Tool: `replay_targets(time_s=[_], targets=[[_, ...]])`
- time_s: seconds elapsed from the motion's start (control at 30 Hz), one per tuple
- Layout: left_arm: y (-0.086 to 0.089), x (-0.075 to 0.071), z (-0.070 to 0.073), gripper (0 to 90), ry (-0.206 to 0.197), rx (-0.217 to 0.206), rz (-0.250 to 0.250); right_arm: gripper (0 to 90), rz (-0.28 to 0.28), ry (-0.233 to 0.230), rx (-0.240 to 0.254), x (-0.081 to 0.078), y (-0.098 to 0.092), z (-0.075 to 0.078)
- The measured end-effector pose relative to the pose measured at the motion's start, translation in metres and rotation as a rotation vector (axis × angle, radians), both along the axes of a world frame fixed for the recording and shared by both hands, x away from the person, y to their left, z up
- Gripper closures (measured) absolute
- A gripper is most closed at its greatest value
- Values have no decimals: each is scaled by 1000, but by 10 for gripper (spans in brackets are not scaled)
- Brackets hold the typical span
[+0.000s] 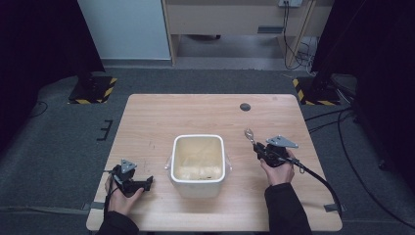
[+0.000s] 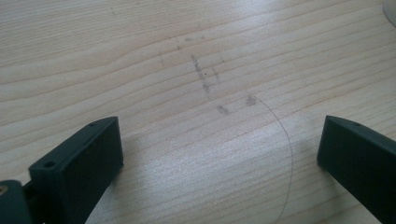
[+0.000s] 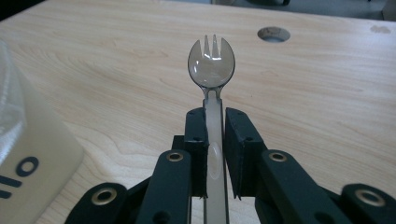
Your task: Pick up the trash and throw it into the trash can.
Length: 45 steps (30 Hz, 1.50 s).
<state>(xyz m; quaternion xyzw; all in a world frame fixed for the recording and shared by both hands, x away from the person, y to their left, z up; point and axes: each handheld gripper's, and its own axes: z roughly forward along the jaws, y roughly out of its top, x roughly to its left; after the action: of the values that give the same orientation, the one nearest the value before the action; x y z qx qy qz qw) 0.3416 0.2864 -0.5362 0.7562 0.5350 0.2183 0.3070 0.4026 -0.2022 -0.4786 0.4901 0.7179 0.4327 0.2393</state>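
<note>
Two jaws clamping spork (image 3: 213, 70) handle, bowl jutting beyond

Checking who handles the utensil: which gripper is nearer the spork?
Right. The right gripper is shut on the spork; the left gripper sits across the white tub.

This looks like a lab or test room set up for recording, not a home or kitchen. A plain light-wood worktop (image 1: 195, 117) with a round cable hole (image 1: 245, 106) stands alone on grey carpet (image 1: 58, 147). Beyond the worktop's two far corners, stand bases marked with yellow-and-black hazard tape (image 1: 93, 89) rest on the floor, with dark curtains (image 1: 39, 39) rising behind them. Black cables (image 1: 342, 142) trail over the carpet to the right of the worktop, and more hang by bare wooden furniture (image 1: 230, 22) behind it.
</note>
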Motion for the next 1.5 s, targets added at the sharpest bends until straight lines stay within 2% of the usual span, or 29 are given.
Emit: replay_targets(time_s=[0.3,0.4,0.53,0.57,0.83,1.0,1.27,1.5], targets=[[0,0,0,0,0,0,0,796,-10,-69,76,-8,-13,23],[0,0,0,0,0,0,-2,796,-18,-96,122,-12,-19,33],[0,0,0,0,0,0,-3,796,-23,-119,148,-15,-24,41],[0,0,0,0,0,0,-3,796,-26,-131,169,-17,-27,45],[0,0,0,0,0,0,-3,796,-16,-167,209,-22,-30,57],[0,0,0,0,0,0,-3,796,11,-199,241,-27,-30,67],[0,0,0,0,0,0,-3,796,38,-263,271,-35,-29,84],[0,0,0,0,0,0,-3,796,71,-293,284,-42,-23,94]])
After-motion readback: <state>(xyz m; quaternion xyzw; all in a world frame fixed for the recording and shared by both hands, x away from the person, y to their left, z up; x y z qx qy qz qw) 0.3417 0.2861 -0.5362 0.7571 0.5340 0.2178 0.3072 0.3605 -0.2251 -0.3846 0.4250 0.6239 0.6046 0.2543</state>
